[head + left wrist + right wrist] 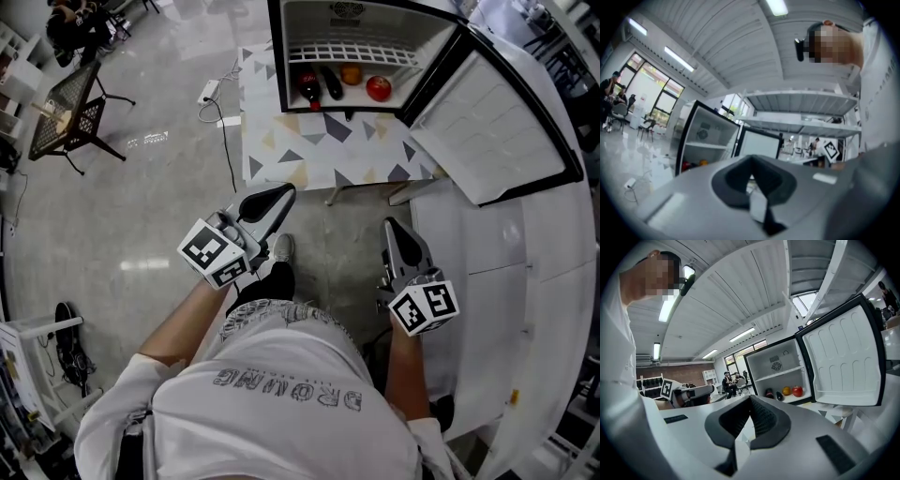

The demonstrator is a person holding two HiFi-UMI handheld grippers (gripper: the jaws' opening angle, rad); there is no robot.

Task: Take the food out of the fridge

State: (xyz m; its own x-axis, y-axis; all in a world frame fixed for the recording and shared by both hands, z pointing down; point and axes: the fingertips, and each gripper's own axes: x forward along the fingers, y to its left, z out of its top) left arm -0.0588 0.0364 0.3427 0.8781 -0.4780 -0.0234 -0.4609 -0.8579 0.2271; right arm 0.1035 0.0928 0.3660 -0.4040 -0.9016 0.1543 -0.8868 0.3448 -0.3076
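**Both hand-held grippers empty, food on the fridge floor**

The person stands on the floor facing a small fridge (356,23) that sits on a bench (309,155) covered in a cloth with a triangle pattern. The fridge door (497,131) is swung wide open to the right in the head view.

Four pieces of food lie in a row on the bottom of the fridge, under a white wire shelf (352,53). From left to right they are a dark red piece (308,86), a dark aubergine (332,82), an orange (351,74) and a round red fruit (378,88).

The left hand-held gripper (277,197) is held out in front of the person. It points towards the near edge of the bench and is well short of the fridge. Its own view shows the two dark jaws meeting at the tips with nothing between them.

The right hand-held gripper (396,230) is level with it on the other side, over the floor beside a white counter (525,281). Its jaws are fully closed and hold nothing. Its own view looks across at the open fridge and all four pieces inside.

Neither hand-held gripper touches the bench, the fridge or the food.

A power strip (209,91) lies on the floor to the left of the bench.
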